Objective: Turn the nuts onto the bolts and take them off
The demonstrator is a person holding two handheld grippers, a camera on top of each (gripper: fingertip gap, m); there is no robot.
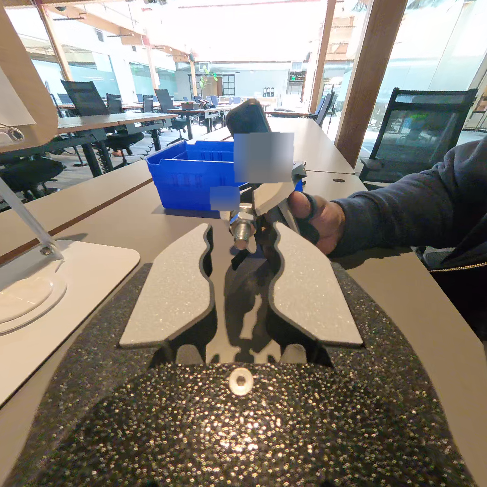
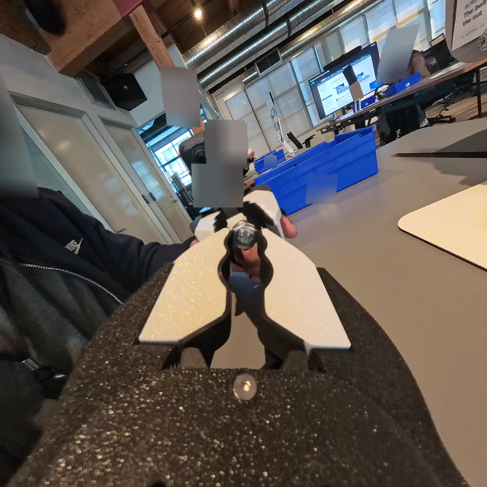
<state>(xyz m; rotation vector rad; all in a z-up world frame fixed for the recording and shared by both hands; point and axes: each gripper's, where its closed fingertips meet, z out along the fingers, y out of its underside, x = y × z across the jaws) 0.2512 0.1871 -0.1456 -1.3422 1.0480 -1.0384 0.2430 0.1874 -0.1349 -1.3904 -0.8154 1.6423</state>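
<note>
right gripper [image 2: 243,243]: pinched on the head end of the hex bolt [image 2: 244,236], held in the air above the grey table [image 2: 342,276]; bolt head faces this camera.
left gripper [image 1: 242,237]: spread, nothing between the pads; fingertips sit either side of the bolt's free threaded end, not touching it.
bolt [image 1: 241,233]: threaded end points toward the left gripper, slightly downward.
nut [image 1: 243,215]: sits on the threads well up the shank from the tip, close to the right gripper's fingers; how tight it is, can't tell.
blue bin [image 1: 189,174]: on the table behind the bolt.
white base plate [image 1: 79,268]: on the table, to the bolt's left in the left wrist view.
risk 1: left jaws close on bare thread instead of the nut flats; pads slip, nut doesn't turn.
risk 2: right grip covers little of the bolt; torque from the left could spin or cock the bolt in the pads.
risk 3: nut runs off the tip uncaught and drops to the table, may roll away from the bolt.
risk 4: grippers are close; fingers could collide on approach to the nut.
</note>
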